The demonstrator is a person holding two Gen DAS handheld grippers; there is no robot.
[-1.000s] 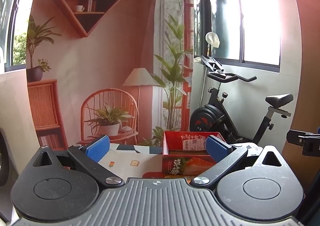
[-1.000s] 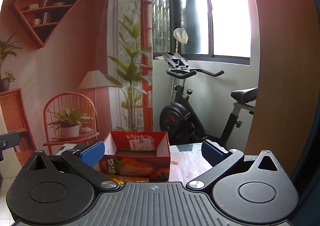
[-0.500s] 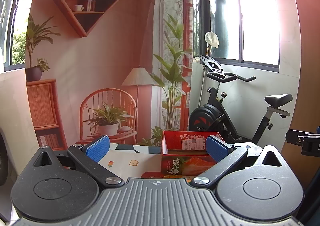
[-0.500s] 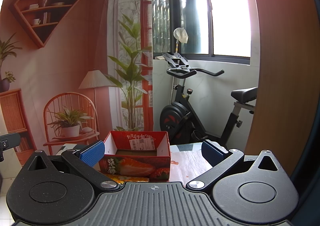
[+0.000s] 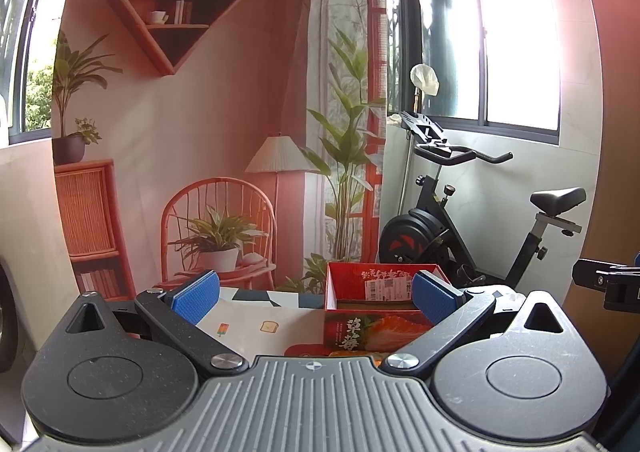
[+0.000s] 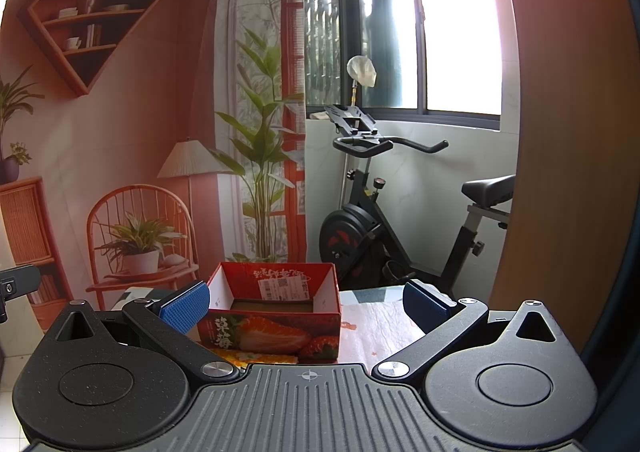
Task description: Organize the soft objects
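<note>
Both tongs [image 5: 316, 294] [image 6: 306, 302] spread, empty, facing strawberry box [image 6: 276, 336], exercise bike [image 6: 404, 220] behind.

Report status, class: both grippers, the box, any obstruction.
Left gripper open, empty. Right gripper open, empty. Red strawberry box on table, open-topped, no soft objects visible. Nothing blocking.

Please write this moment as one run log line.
left gripper: open, empty | right gripper: open, empty | strawberry box: open-topped, on table, untouched | soft objects: none visible
</note>
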